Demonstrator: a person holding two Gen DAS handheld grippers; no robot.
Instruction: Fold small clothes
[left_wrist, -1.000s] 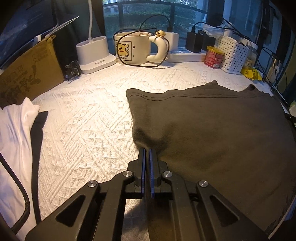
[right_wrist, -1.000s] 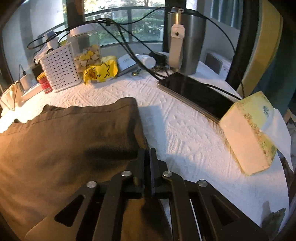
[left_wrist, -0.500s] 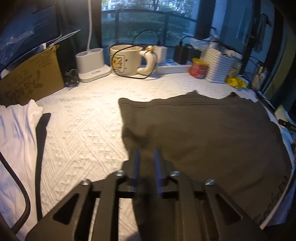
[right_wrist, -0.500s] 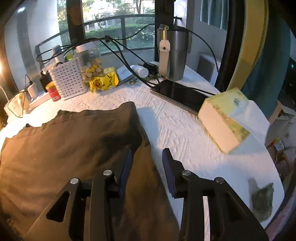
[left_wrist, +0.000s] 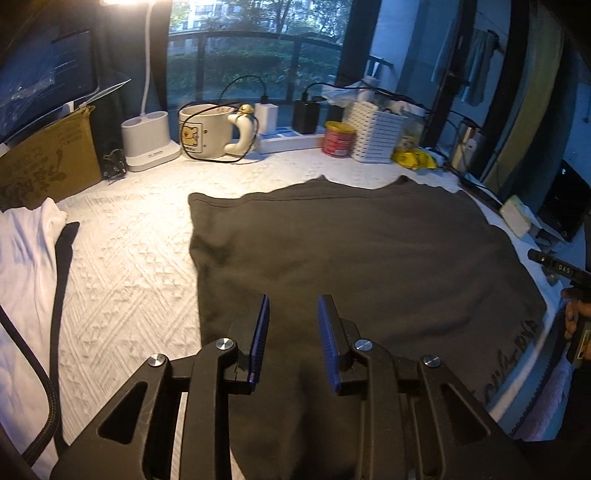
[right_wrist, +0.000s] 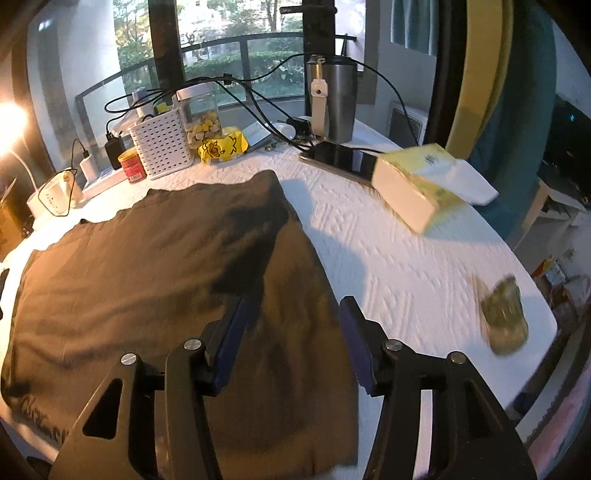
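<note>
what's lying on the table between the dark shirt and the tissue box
Nothing: in the right wrist view only bare white tablecloth separates the dark shirt from the tissue box.

The left gripper (left_wrist: 291, 306) hangs over the near left part of a dark shirt (left_wrist: 362, 258), its blue pads (left_wrist: 258, 332) apart and opening, nothing pinched between them. The shirt lies flat on the white table (left_wrist: 129, 266), its near hem over the near edge. A white cloth (left_wrist: 26, 258) lies at the left edge. A mug (left_wrist: 203, 131), red can (left_wrist: 338, 139) and white basket (left_wrist: 375, 136) line the far edge.
</note>
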